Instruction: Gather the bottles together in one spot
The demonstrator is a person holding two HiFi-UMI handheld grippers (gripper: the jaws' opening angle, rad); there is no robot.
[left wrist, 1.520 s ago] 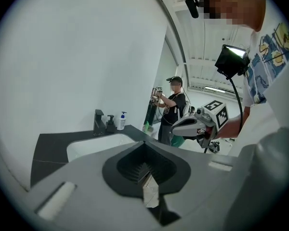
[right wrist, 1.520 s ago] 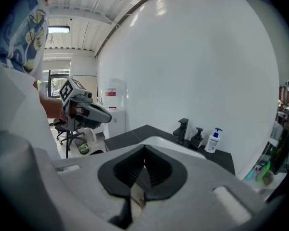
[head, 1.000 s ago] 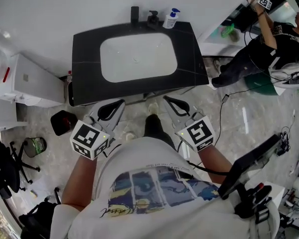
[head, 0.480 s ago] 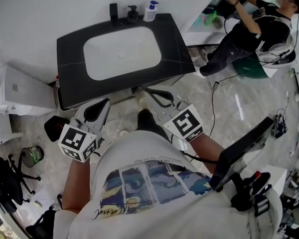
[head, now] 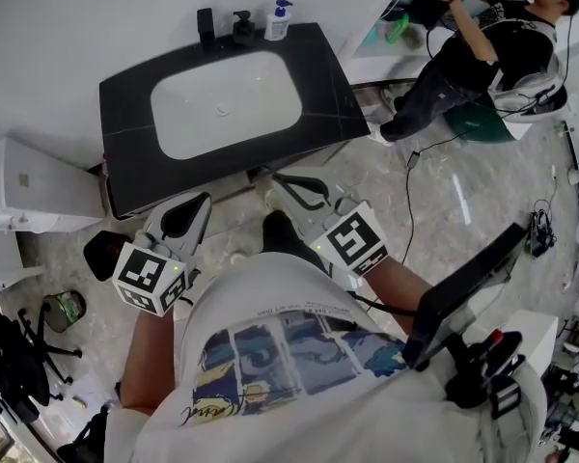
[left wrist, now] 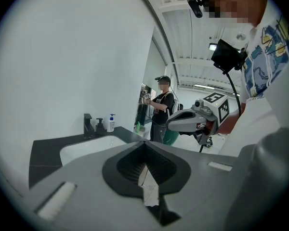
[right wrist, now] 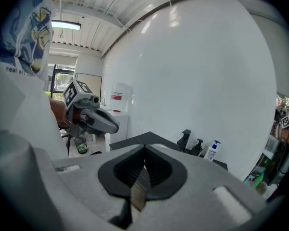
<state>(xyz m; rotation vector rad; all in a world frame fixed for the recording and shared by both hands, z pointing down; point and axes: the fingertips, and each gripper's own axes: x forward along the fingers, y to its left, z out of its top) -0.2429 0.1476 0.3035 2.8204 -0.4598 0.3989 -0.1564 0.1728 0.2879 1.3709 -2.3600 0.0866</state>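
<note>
Two bottles, white bottle (head: 277, 22) and dark bottle (head: 242, 29), stand side by side at counter (head: 125, 123) back edge. Counter sits further up-left in head view than second ago. Left gripper (head: 201, 205) and right gripper (head: 288, 181) stay closed, empty, well short of bottles, so bottles' layout unchanged.

The sink (head: 227, 99) is sunk into the middle of the table (head: 125, 162). Along the table's back edge, against the wall, stand three things in a row: the faucet (head: 206, 25) at the left, the dispenser (head: 242, 27) just beside it, and the pump bottle (head: 278, 20) at the right. The left gripper (head: 201, 201) and right gripper (head: 275, 177) hang side by side before the table's near edge. A cabinet (head: 29, 186) stands left of the table, and a second person (head: 473, 56) stands off to its right.
</note>
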